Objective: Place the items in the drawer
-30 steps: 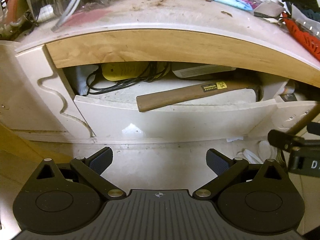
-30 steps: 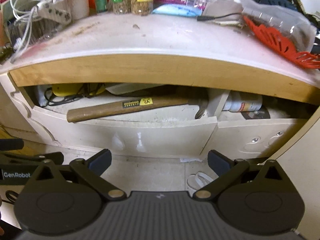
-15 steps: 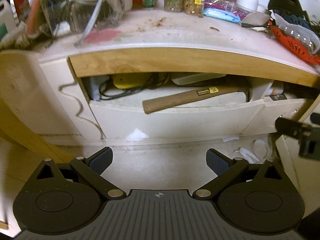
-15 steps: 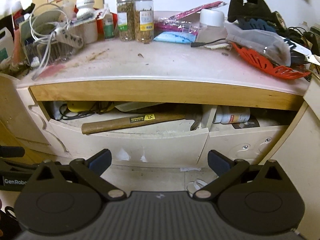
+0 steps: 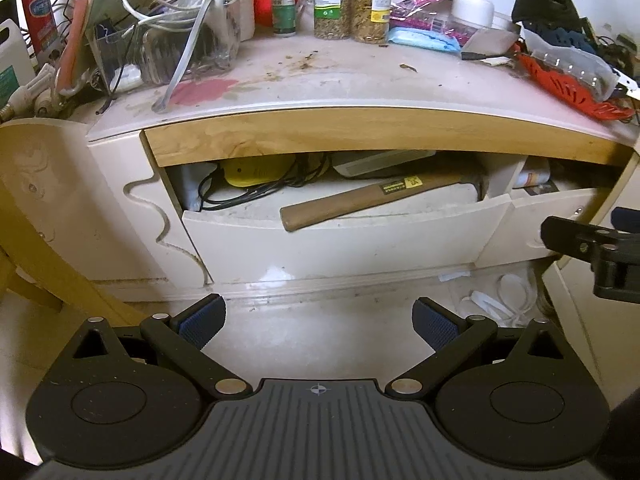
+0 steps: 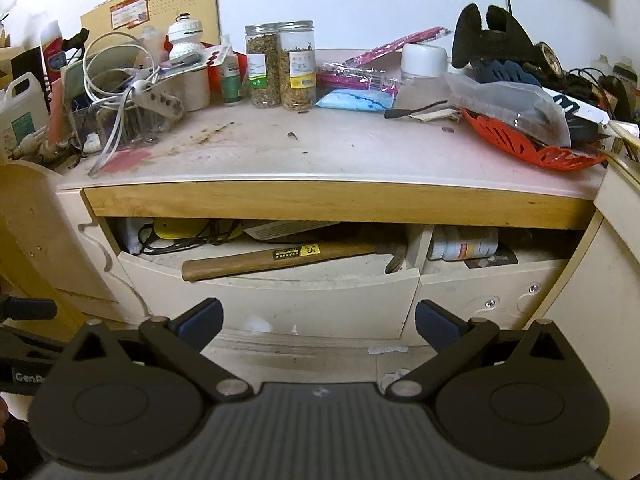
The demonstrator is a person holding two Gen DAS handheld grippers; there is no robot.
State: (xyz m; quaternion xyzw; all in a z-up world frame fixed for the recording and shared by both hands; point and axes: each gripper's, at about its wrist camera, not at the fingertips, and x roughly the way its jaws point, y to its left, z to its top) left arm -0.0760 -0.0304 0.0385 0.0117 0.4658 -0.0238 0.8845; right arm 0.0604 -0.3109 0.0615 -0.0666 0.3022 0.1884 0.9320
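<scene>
I am holding my left gripper (image 5: 318, 318) and right gripper (image 6: 318, 318) spread wide, gripping nothing; both are facing the open drawer (image 6: 280, 300). A hammer (image 6: 276, 258) is lying inside it.

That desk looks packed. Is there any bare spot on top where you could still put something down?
Yes: the middle and front of the desk top, between the cable tangle on the left and the orange basket on the right, in front of the two jars. Only crumbs lie there. The back row and both ends are crowded.
</scene>
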